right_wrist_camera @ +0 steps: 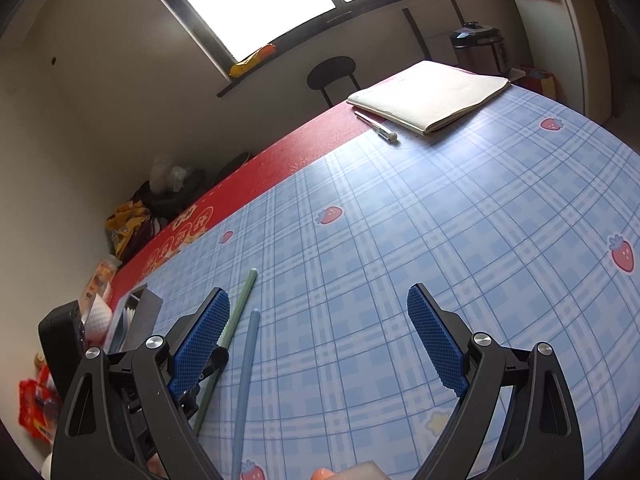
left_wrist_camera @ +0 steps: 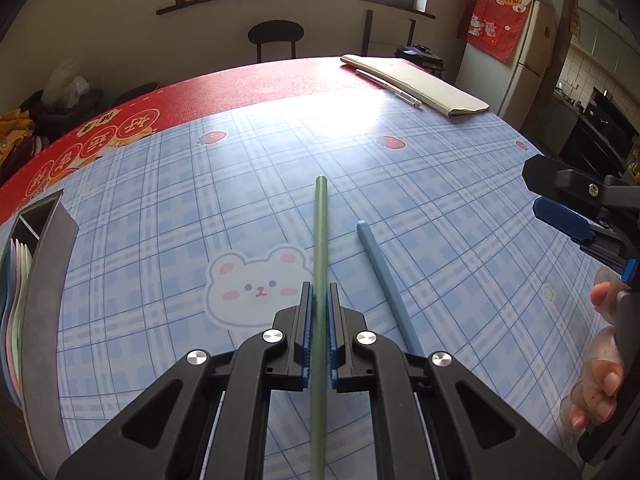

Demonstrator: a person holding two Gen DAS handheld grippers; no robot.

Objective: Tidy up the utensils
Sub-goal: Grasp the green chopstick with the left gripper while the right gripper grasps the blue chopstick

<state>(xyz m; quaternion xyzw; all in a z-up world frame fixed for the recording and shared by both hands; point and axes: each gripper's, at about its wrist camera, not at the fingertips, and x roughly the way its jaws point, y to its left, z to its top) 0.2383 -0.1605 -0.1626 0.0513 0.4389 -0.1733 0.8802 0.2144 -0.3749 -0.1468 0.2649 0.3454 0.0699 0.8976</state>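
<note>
At the table's left edge stands a grey holder (left_wrist_camera: 48, 264) already carrying several pastel utensils (left_wrist_camera: 16, 280), so part of the sorting looks done. Two sticks remain out on the checked tablecloth (left_wrist_camera: 440, 200). The left gripper (left_wrist_camera: 320, 308) is clenched on the green stick (left_wrist_camera: 321, 240), which runs straight ahead between its blue pads and seems slightly lifted, though I cannot tell for sure. Just to its right lies the blue stick (left_wrist_camera: 380, 272), flat on the cloth and untouched. Farther right, the right gripper (right_wrist_camera: 320, 340) hovers tilted above the cloth, released, its jaws spread wide and grasping nothing.
</note>
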